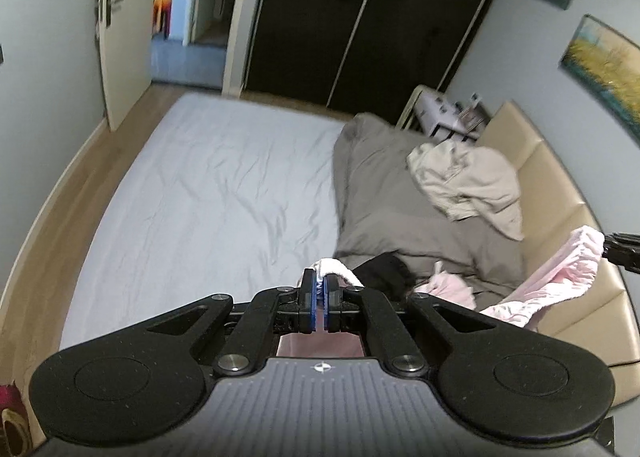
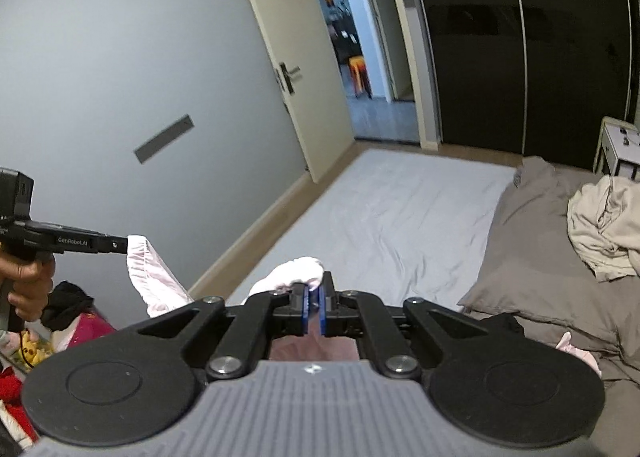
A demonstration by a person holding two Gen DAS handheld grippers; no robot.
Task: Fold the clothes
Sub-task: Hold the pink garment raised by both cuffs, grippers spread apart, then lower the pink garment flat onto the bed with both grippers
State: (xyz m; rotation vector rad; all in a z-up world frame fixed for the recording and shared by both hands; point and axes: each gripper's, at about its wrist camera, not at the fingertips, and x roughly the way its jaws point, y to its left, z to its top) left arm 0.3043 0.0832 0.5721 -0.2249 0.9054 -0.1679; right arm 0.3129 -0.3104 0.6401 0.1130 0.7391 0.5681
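Both grippers hold the same pale pink garment [image 1: 560, 277] up in the air over the near edge of the bed [image 1: 208, 193]. The left gripper [image 1: 319, 283] has its blue-padded fingers pressed together on a bunched white-pink edge of the cloth, and the right gripper [image 2: 314, 295] pinches another bunched edge the same way. Most of the garment between the two grips is hidden under the gripper bodies, so its shape and kind are hard to make out; only a hanging stretch shows at each side. The light blue sheet is bare across the left half of the bed, while a grey duvet [image 1: 400, 193] lies pushed toward the headboard edge with a crumpled beige garment [image 1: 468, 181] on top of it. A black garment [image 1: 380, 273] and more pink cloth sit at the duvet's near edge, partly cut off by the left gripper. A hand [image 2: 28, 285] grips the left handle.
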